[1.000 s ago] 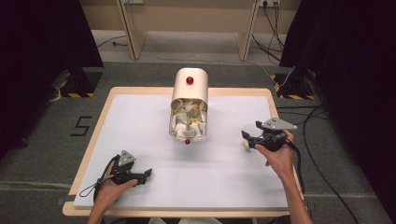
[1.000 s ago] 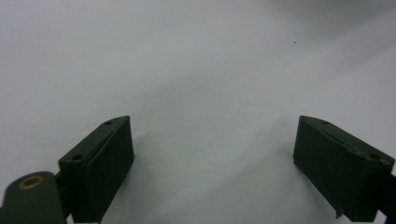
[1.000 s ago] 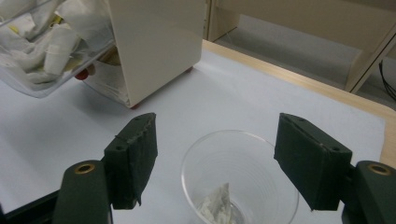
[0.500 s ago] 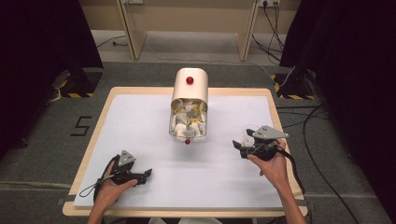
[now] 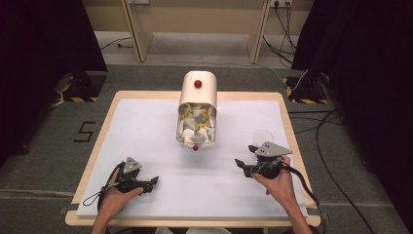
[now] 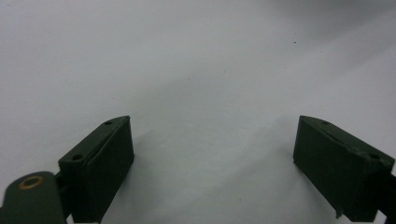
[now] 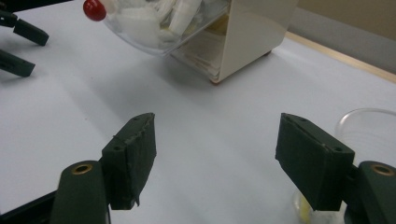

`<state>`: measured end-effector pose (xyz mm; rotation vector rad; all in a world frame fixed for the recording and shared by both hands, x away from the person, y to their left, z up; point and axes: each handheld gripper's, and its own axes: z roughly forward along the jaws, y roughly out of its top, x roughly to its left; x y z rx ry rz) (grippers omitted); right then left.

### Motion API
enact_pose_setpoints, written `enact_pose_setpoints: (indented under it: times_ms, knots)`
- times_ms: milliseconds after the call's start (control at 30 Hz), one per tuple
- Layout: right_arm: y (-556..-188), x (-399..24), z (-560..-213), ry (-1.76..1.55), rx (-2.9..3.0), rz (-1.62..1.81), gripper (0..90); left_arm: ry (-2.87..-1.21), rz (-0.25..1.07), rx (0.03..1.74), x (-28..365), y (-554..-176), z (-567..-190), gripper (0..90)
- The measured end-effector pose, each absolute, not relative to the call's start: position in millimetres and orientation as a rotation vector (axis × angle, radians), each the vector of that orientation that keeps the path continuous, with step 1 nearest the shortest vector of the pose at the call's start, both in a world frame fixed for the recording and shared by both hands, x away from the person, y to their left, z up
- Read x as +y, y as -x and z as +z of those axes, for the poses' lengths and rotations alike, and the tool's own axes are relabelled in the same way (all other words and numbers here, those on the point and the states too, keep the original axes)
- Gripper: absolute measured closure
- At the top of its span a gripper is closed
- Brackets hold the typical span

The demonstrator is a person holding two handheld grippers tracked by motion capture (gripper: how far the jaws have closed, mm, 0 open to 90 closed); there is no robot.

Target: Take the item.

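A cream dispenser box (image 5: 197, 92) with a red knob stands at the table's middle back. Its clear bin (image 5: 196, 127) is tilted open toward me, full of white and yellow packets, with a second red knob (image 5: 195, 147) on its front lip. A clear plastic cup (image 5: 263, 137) stands upright just behind my right gripper (image 5: 243, 166), which is open with nothing between its fingers. In the right gripper view the cup (image 7: 369, 130) sits beside and behind the right-hand jaw, with something yellow at its bottom. My left gripper (image 5: 152, 182) rests open on the white mat; its jaws (image 6: 212, 163) are apart over bare mat.
The white mat (image 5: 146, 131) covers a wooden table with a raised edge (image 5: 287, 126). Cables trail off the right side onto the floor. In the right gripper view the other gripper (image 7: 18, 46) shows at the far left, and the dispenser (image 7: 252, 32) ahead.
My right hand has drawn back toward the front edge and a little left, and sunk slightly; the clear cup now shows behind it. The left hand has stayed put.
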<state>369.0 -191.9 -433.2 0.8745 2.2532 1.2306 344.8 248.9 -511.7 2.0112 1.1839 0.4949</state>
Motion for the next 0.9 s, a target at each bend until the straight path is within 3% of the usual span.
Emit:
enact_pose_setpoints:
  times_ms: [900]
  knots:
    - [-347, -190, -467, -0.816, 2.372, 1.107, 28.5, -2.012, 0.495, 1.184, 249, -345, -512, 11.7]
